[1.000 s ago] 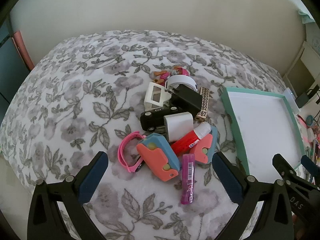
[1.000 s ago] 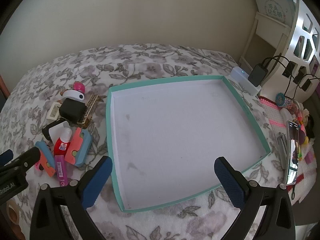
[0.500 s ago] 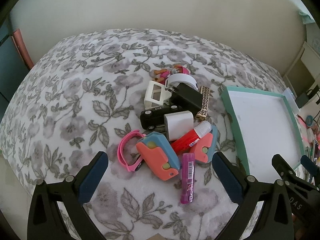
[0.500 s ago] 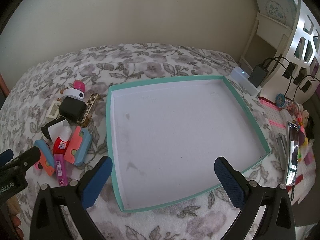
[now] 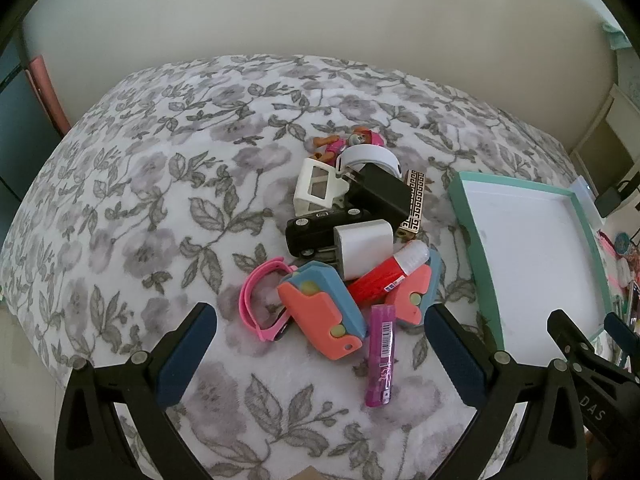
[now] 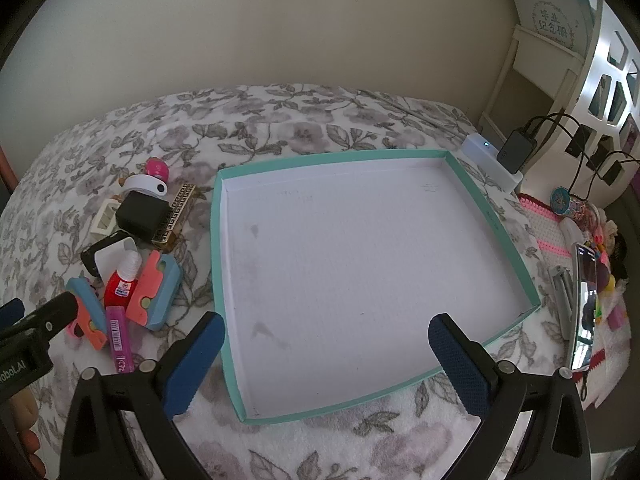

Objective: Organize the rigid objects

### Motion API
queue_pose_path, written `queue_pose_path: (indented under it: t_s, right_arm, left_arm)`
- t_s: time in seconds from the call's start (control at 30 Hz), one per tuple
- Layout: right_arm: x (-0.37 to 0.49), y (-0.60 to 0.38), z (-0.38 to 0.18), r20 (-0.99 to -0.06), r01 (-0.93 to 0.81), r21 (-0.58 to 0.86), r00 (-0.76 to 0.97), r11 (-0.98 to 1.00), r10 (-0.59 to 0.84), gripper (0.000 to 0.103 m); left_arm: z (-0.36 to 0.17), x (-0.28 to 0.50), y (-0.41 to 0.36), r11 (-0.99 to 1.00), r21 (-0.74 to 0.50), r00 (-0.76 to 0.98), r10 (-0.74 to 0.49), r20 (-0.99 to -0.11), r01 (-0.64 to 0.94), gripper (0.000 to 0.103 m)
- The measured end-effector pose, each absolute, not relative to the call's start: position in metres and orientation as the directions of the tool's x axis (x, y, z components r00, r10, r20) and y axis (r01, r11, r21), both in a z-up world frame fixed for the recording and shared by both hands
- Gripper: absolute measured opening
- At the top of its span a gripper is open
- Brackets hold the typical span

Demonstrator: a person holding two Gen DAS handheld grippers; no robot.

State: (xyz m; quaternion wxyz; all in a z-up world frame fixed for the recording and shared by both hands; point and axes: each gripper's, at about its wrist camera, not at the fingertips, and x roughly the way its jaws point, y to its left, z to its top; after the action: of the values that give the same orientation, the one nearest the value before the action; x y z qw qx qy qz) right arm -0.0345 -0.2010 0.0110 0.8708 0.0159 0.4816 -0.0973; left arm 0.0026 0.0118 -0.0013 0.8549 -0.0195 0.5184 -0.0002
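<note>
1. The left gripper [image 5: 320, 354] is released, its two blue pads wide apart and holding nothing. It hangs over the near edge of a pile of small things on the flowered bed cover [image 5: 132, 184].
2. The right gripper [image 6: 326, 358] is also released and grasps nothing. It hangs over the near part of the teal box lid [image 6: 218, 240], whose white inside holds no object.
3. The box lid lies on the bed cover just to the right of the pile.
4. At the near side of the pile lies a purple tube [image 5: 382, 354], with its length pointing toward the left gripper.
5. Just left of the tube is a coral and blue toy [image 5: 322, 316], and a pink band [image 5: 256, 304] lies against its left side.
6. A second coral and blue toy [image 5: 416, 294] is at the right of the tube, and a red glue bottle [image 5: 384, 276] with a white cap lies between the two toys.
7. Behind them, a white charger [image 5: 364, 248] leans on a black toy car [image 5: 316, 228].
8. Further away are a black adapter [image 5: 380, 192], a white frame piece [image 5: 316, 188], a gold patterned bar [image 5: 414, 204], a white ring [image 5: 368, 158] and a small pink figure [image 5: 348, 142].
9. At the far right, beside the bed, a phone [image 6: 584, 304] stands on its edge among small colourful things.
</note>
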Motion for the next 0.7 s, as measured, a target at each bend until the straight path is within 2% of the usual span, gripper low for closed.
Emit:
queue_pose_path:
  t_s: [0.7]
  right_arm:
    - [-0.0351, -0.2016, 0.0102, -0.843, 0.183, -0.070, 0.514, 0.981, -0.156, 0.103]
  left_arm:
    - [-0.0022, 0.0023, 0.0121, 0.999, -0.032, 0.461, -0.020, -0.887, -0.018, 0.103]
